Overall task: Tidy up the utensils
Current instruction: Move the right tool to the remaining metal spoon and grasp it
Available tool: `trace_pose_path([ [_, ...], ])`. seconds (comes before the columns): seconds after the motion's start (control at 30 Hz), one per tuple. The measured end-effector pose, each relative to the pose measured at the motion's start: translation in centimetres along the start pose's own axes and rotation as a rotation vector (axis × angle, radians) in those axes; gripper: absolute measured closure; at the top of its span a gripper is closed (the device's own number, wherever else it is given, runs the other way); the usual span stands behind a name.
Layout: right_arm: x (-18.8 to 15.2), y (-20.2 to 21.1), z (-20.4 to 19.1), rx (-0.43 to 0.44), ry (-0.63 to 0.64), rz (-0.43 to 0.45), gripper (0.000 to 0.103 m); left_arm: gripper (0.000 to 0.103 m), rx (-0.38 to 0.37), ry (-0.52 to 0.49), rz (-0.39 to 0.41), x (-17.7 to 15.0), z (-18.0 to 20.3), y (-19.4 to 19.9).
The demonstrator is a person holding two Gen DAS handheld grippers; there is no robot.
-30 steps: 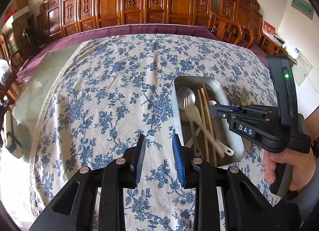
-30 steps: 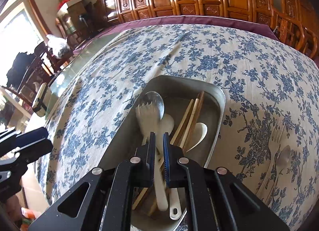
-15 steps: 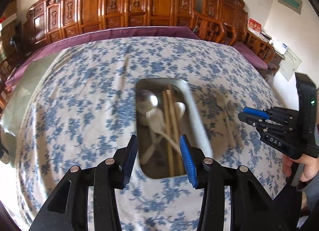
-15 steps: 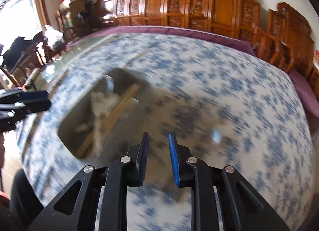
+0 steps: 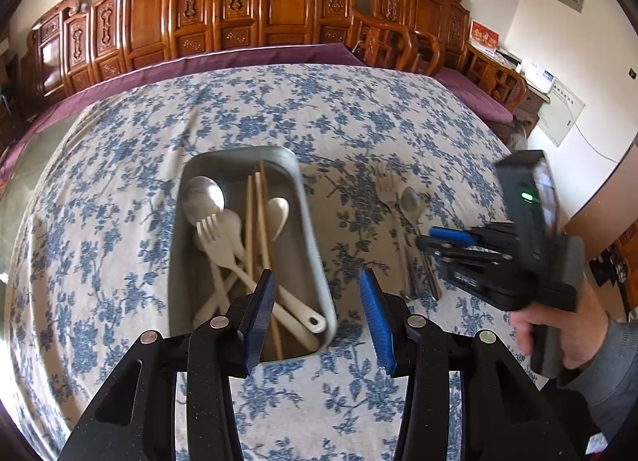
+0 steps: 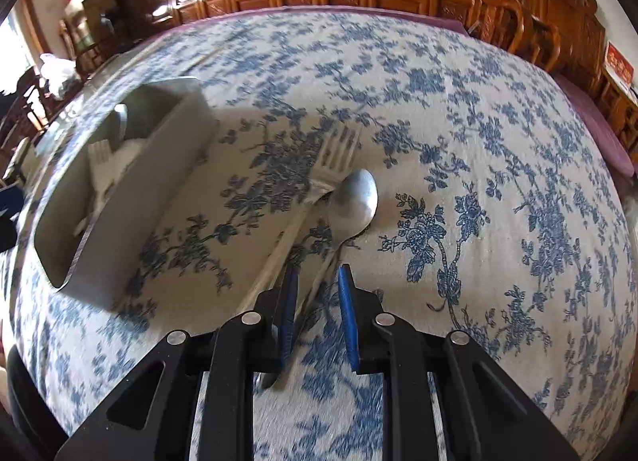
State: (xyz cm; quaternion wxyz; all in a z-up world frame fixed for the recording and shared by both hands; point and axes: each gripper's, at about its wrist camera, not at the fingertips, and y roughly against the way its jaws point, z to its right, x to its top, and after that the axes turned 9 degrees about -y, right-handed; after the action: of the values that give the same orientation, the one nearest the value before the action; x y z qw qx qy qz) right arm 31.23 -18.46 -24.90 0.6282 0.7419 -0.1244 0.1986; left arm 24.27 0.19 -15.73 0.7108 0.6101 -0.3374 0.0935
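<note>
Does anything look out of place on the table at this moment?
Yes. A metal fork and metal spoon lie loose on the tablecloth, outside the metal tray that holds the other utensils. Nothing looks spilled or damaged.

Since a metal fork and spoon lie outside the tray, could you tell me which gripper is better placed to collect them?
Probably the right gripper: open, empty, directly over the handles of the spoon and fork. The left gripper is by the tray.
</note>
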Motion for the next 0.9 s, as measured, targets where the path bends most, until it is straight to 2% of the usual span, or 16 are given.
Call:
trace_pose_path([
  [0.1, 0.5, -0.8, 0.1, -0.011, -0.012, -0.017, 0.08, 0.061, -0.007, -0.005, -0.002, 0.0, 0.5, -0.1],
  [0.27, 0.8, -1.0, -0.9, -0.071, 0.055, -0.049, 0.081, 0.061, -0.01, -0.02, -0.007, 0.0, 1.3, -0.3],
  [0.33, 0.9, -1.0, -0.7, -0.07, 0.055, -0.067, 0.086, 0.061, -0.013, -0.02, -0.008, 0.0, 1.4, -0.4],
  [0.37, 1.0, -1.0, -0.5, -0.076, 0.058, -0.073, 0.095, 0.061, -0.015, -0.02, -0.007, 0.0, 1.5, -0.4],
  [0.47, 0.9, -1.0, 0.1, -0.09, 0.071, -0.087, 0.099, 0.061, -0.019, -0.026, -0.006, 0.0, 1.8, -0.4],
  [0.63, 0.9, -0.6, 1.4, -0.106, 0.08, -0.097, 0.101, 0.061, -0.026, -0.035, -0.011, 0.1, 2.5, -0.8],
  [0.9, 0.3, 1.3, 4.0, -0.1, 0.066, -0.062, 0.103, 0.061, -0.041, -0.064, -0.034, 1.3, 4.7, -3.2],
])
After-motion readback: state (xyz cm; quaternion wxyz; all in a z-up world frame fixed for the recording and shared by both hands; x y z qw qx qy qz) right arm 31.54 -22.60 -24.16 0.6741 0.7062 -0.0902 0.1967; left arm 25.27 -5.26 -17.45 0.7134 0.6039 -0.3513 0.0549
